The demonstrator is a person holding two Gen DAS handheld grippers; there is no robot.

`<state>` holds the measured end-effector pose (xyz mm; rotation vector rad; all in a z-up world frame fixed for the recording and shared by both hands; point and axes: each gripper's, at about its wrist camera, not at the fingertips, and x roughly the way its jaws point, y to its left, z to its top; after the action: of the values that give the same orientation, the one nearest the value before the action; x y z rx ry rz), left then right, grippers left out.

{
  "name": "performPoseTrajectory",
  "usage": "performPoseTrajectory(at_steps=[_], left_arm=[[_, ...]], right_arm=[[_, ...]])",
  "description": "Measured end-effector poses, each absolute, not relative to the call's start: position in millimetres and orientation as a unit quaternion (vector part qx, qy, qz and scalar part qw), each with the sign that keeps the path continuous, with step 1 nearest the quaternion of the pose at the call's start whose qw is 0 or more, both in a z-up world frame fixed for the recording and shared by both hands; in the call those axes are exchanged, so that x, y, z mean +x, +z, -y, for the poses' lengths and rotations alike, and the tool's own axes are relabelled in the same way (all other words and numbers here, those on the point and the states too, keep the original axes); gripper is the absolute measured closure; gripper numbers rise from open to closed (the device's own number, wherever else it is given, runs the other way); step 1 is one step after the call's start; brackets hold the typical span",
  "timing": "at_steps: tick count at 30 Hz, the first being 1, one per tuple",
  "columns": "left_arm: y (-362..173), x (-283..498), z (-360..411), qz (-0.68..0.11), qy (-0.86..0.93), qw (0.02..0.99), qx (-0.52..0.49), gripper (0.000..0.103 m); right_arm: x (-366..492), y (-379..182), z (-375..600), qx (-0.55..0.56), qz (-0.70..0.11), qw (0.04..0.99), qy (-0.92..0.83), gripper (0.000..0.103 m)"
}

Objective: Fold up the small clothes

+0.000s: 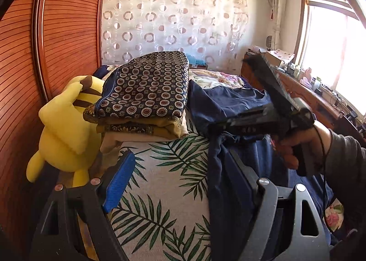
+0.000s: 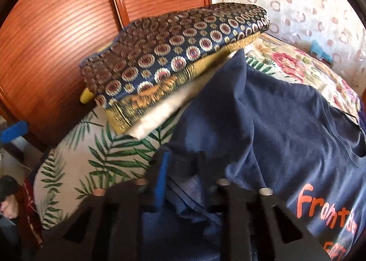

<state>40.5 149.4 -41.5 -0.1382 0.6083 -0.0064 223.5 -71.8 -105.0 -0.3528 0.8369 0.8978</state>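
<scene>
A navy T-shirt (image 1: 224, 105) with orange lettering (image 2: 320, 213) lies crumpled on the palm-leaf bedspread (image 1: 164, 192). In the right wrist view my right gripper (image 2: 183, 169) is shut on a bunched fold of the navy shirt (image 2: 263, 123); its blue pad (image 2: 161, 183) presses the cloth. In the left wrist view my left gripper (image 1: 180, 183) is open over the bedspread, its blue-padded finger (image 1: 119, 183) on the left and its right finger against the shirt's hanging edge. The right gripper (image 1: 219, 123) shows there too, held by a hand (image 1: 304, 144).
A stack of folded patterned blankets (image 1: 146, 91) sits at the head of the bed, also in the right wrist view (image 2: 173, 55). A yellow plush toy (image 1: 64, 128) leans beside it. A wooden slatted wardrobe (image 1: 57, 32) stands left; a cluttered desk (image 1: 308, 87) stands by the window.
</scene>
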Motion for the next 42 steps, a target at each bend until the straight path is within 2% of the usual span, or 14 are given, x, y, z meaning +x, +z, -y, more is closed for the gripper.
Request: performPoseTrajectory(at_steps=[1, 6, 18, 20, 25, 28, 42], left_arm=[[-42.3, 40.3, -148.6, -0.299, -0.003, 0.952, -0.069, 0.022], [-46.6, 42.2, -145.6, -0.298, -0.007, 0.951, -0.079, 0.022], [-51.1, 58.6, -119.5, -0.305, -0.016, 0.950, -0.068, 0.022], [-52.4, 63.0, -115.2, -0.308, -0.017, 0.949, -0.065, 0.022], [-53.7, 75.7, -104.0, -0.320, -0.028, 0.945, -0.061, 0.022], [-53.8, 84.0, -94.7, -0.324, -0.037, 0.944, -0.054, 0.022], [-58.9, 130.2, -27.1, -0.355, -0.088, 0.931, -0.005, 0.022]], right_arm=[[225.7, -101.4, 73.8, -0.156, -0.389, 0.805, 0.420, 0.089], [241.0, -77.8, 97.7, -0.106, -0.358, 0.836, 0.401, 0.095], [286.2, -67.8, 133.0, -0.069, -0.346, 0.882, 0.311, 0.094], [295.1, -69.2, 131.0, -0.069, -0.352, 0.886, 0.295, 0.085], [295.7, -71.7, 121.7, -0.081, -0.341, 0.892, 0.286, 0.053], [281.8, -67.9, 134.0, -0.082, -0.338, 0.892, 0.288, 0.050], [209.4, -82.7, 254.4, -0.113, -0.345, 0.900, 0.241, 0.050]])
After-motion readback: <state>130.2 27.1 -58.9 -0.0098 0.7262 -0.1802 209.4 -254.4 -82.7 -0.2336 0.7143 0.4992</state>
